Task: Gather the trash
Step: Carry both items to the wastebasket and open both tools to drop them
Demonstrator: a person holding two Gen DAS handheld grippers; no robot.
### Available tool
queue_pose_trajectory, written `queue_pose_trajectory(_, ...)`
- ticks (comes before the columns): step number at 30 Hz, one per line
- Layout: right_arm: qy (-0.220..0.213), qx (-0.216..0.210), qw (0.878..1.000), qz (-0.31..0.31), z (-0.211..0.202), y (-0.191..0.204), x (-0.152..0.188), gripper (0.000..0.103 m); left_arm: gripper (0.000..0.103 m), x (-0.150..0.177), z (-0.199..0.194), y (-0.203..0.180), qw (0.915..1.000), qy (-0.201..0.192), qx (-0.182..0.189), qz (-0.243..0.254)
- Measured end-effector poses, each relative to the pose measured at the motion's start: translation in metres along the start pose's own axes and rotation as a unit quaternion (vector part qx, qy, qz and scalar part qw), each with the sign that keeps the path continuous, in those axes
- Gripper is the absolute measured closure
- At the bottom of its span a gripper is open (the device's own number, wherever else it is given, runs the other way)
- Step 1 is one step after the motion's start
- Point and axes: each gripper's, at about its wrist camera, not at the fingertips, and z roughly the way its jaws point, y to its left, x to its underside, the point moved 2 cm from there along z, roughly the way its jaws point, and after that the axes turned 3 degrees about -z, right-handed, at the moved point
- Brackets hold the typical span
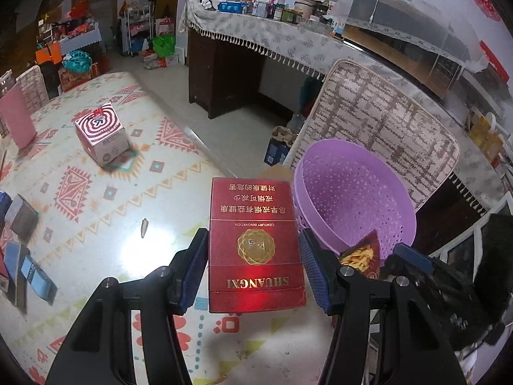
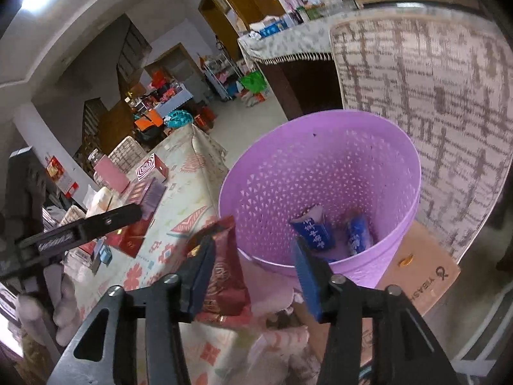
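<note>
Red carton (image 1: 255,247) sits squarely between the pads of your left gripper (image 1: 253,266), pinched by its long sides so it hangs flat above the bench (image 1: 96,211), just short of the purple bin (image 1: 352,202). Further right, your right gripper (image 2: 253,266) stands part open at the bin's near rim; a dark red wrapper (image 2: 224,269) rests against its left finger only, so it looks released for dropping. Two blue packets (image 2: 333,231) already lie inside.

Red box (image 1: 256,247), wrapper (image 2: 224,266), basket (image 2: 320,173).
</note>
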Motion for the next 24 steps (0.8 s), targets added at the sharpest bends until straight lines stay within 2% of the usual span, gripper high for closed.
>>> queue_pose_trajectory(5,0.0,-0.024,1.0,-0.016,0.001,0.02,0.003,0.045,0.047,-0.001,-0.002,0.001,1.0,-0.005,-0.007,-0.004)
queue_pose_trajectory(8,0.01,-0.015,0.999,-0.036,0.009,0.032,0.013,0.041,0.047,0.0,-0.003,0.005,0.9999,-0.006,-0.01,-0.006)
queue_pose_trajectory(13,0.024,0.003,0.998,-0.057,0.033,0.045,0.02,0.041,0.047,0.001,-0.005,0.007,0.9999,-0.006,-0.011,-0.007)
queue_pose_trajectory(14,0.021,0.007,0.998,-0.062,0.037,0.047,0.02,0.044,0.047,0.0,-0.005,0.007,0.9999,-0.005,-0.011,-0.006)
queue_pose_trajectory(15,0.019,0.013,0.998,-0.067,0.039,0.049,0.02,0.064,0.047,0.0,-0.004,0.007,0.9999,-0.005,-0.011,-0.005)
queue_pose_trajectory(17,0.018,0.009,0.997,-0.075,0.039,0.053,0.02,0.071,0.047,0.0,-0.005,0.007,0.9999,-0.006,-0.01,-0.003)
queue_pose_trajectory(24,0.005,0.001,0.996,-0.09,0.018,0.053,0.018,0.073,0.047,-0.005,-0.003,-0.004,1.0,-0.006,0.003,0.005)
